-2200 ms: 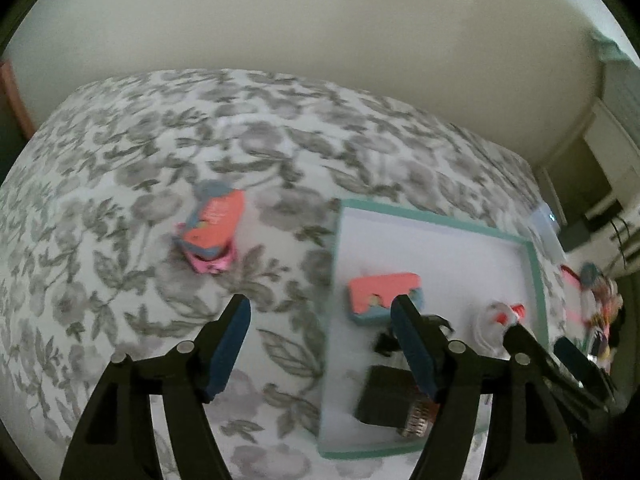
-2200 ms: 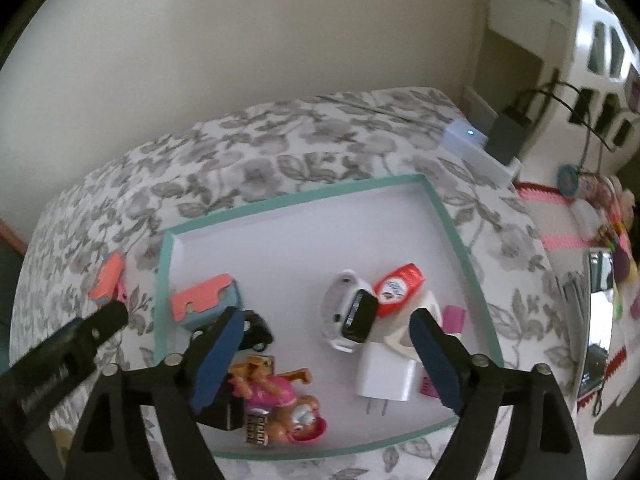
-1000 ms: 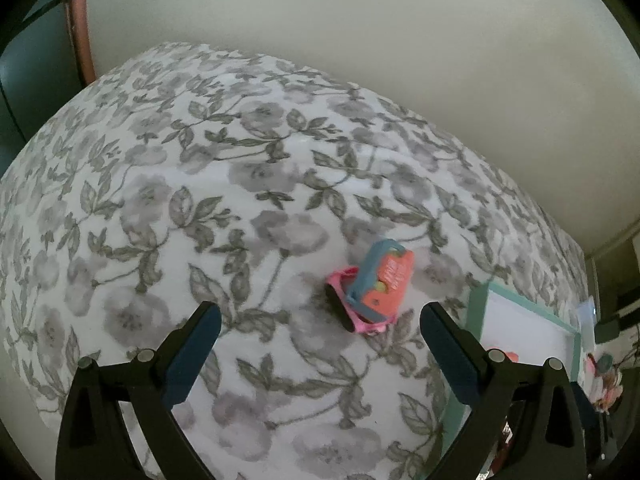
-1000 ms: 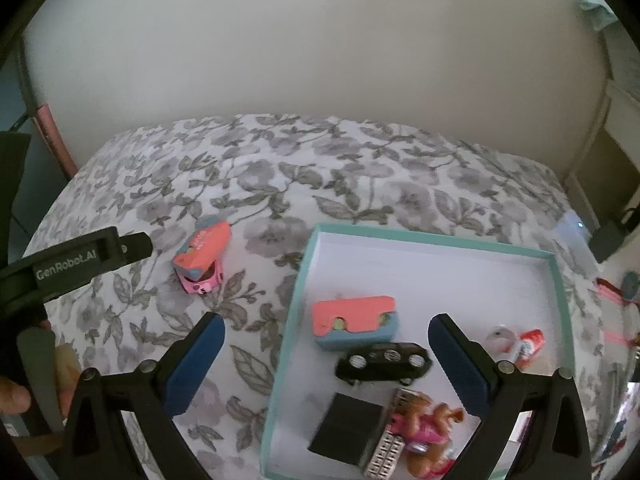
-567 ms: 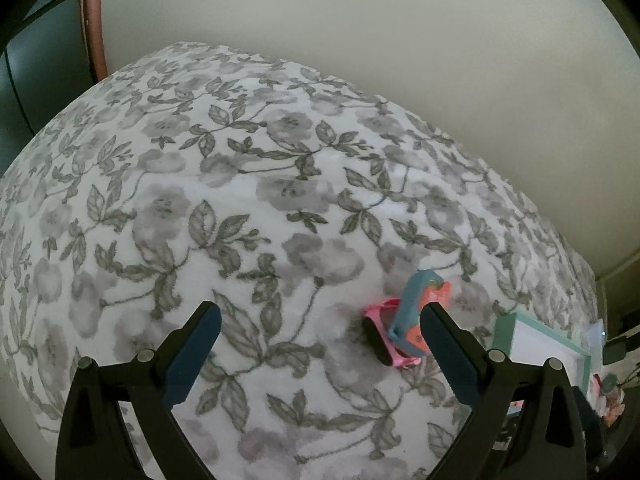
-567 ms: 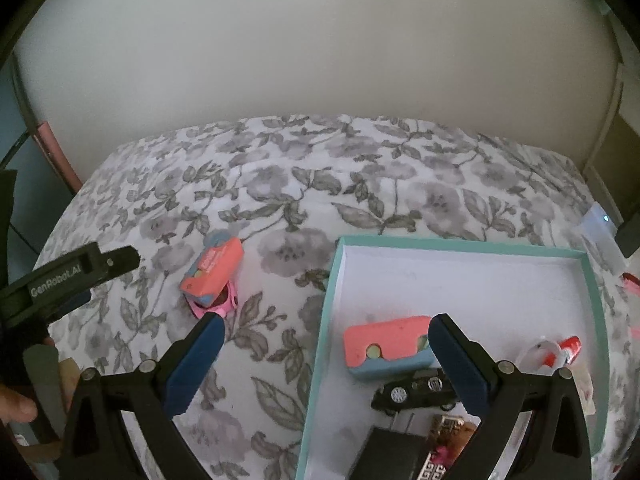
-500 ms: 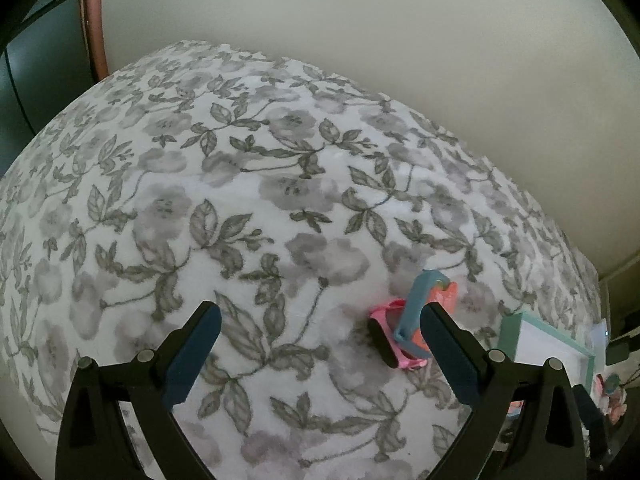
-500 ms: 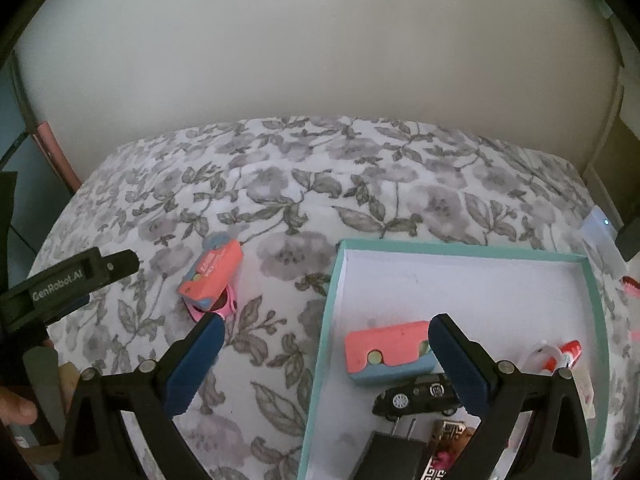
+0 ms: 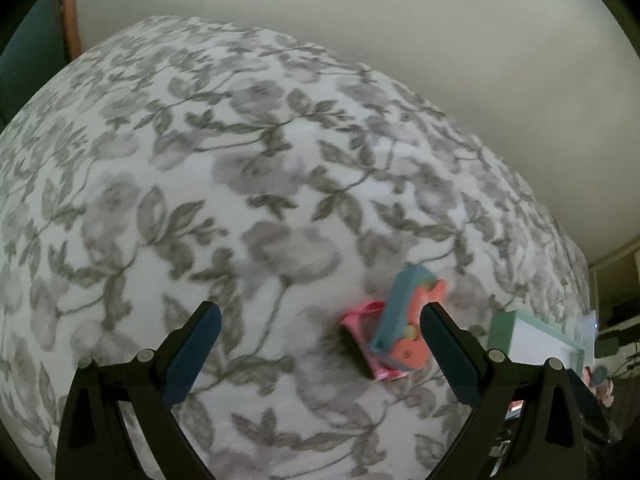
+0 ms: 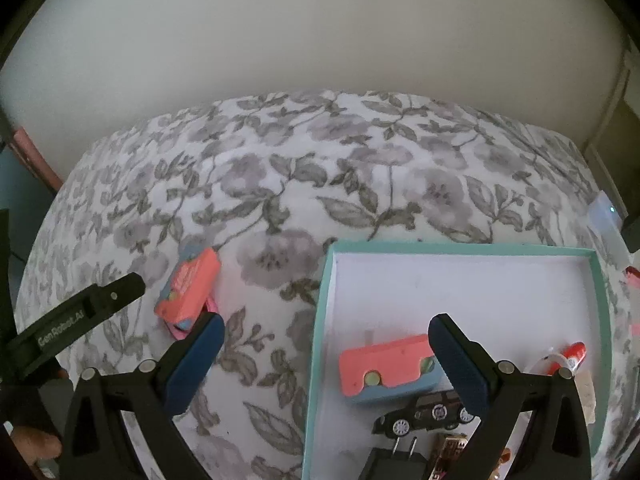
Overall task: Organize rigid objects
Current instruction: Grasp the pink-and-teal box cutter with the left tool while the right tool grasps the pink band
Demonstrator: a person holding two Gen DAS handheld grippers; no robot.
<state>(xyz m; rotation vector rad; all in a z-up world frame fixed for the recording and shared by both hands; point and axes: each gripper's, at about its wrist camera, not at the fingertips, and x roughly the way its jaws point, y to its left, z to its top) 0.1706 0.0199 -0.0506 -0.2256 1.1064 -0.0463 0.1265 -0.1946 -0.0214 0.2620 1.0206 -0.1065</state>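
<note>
Left hand-held gripper [image 9: 318, 326]: spread wide, nothing held, hanging over the flowery bed cover [image 9: 240, 168]. Blue pads [image 9: 450, 350] on black arms. Right pad just beside the coral and blue toy block [image 9: 404, 322]; touching or not, cannot tell. Block tilted up on one edge, leaning on a small pink thing [image 9: 362, 320] under it. Picture a bit blurry here. Farther right, a corner of the teal box [image 9: 506, 322].

Right hand-held gripper [image 10: 326, 344]: also spread wide, nothing held. Left pad over the bed cover [image 10: 360, 168], right pad over the box. Between the pads, the left wall of the teal box [image 10: 318, 344], white inside. In the box, just beside the right pad, a second coral and blue block [image 10: 384, 364], lying flat. Below it, a black toy car [image 10: 424, 418], close to the block. Below the car, a black plug with two prongs [image 10: 396, 462]. Far right in the box, a small red and white tube [image 10: 574, 354], partly hidden.

Out on the bed cover, left of the box and well apart from it, the first block [image 10: 188, 290] seen again, lying on the pink thing [image 10: 210, 306]. Left of it, the black arm of the other gripper [image 10: 76, 320], with a fingertip [image 10: 34, 446] at the bottom edge.
</note>
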